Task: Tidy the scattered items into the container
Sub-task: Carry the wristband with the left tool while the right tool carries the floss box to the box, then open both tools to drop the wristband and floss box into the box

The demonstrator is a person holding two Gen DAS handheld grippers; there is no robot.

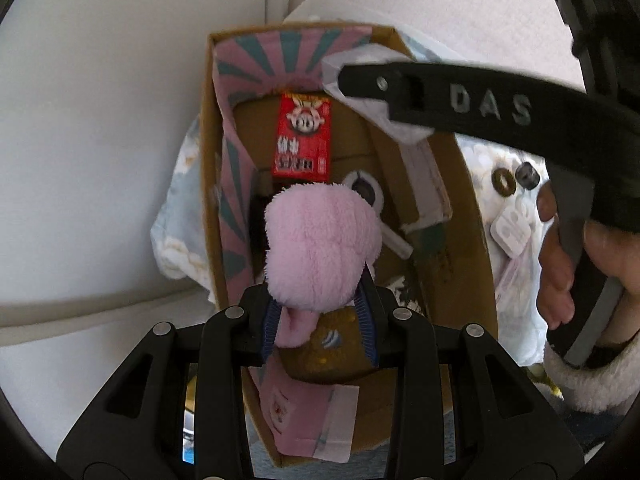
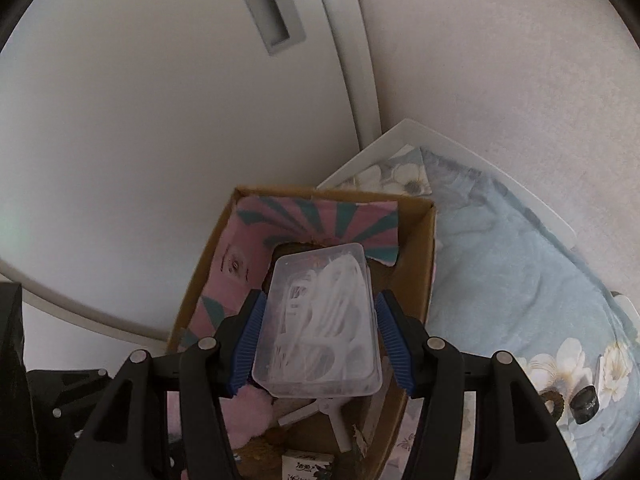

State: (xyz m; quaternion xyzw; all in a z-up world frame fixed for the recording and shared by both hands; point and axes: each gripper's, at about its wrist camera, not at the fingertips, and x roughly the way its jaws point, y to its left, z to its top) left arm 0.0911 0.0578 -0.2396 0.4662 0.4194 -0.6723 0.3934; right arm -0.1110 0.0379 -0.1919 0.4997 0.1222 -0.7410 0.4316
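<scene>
Pale cushioned upholstery and a white wall form the backdrop; on the bed's blue floral bedspread (image 2: 500, 280) stands an open cardboard box (image 1: 472, 216), lined on its inner walls with pink-and-teal striped paper. Left claw (image 1: 320, 320) hangs directly above the box, its blue ribbed pads pinching a pink plush toy (image 1: 320, 240) by its lower end, the fluffy body hanging over the box interior. On the box floor beyond the toy lies a red printed packet (image 1: 303, 136); a white plastic tool (image 1: 376, 216) rests beside the toy. Right claw (image 2: 318, 340) is also above the box, its pads clamped on the long sides of a clear plastic case (image 2: 320, 320) with white items inside. Outside the box, on the bedspread near its right wall, lie a brown ring (image 2: 554, 402) and a small black cylinder (image 2: 586, 402). A person's fingers (image 1: 554, 264) wrap the right gripper's handle beside the box.
</scene>
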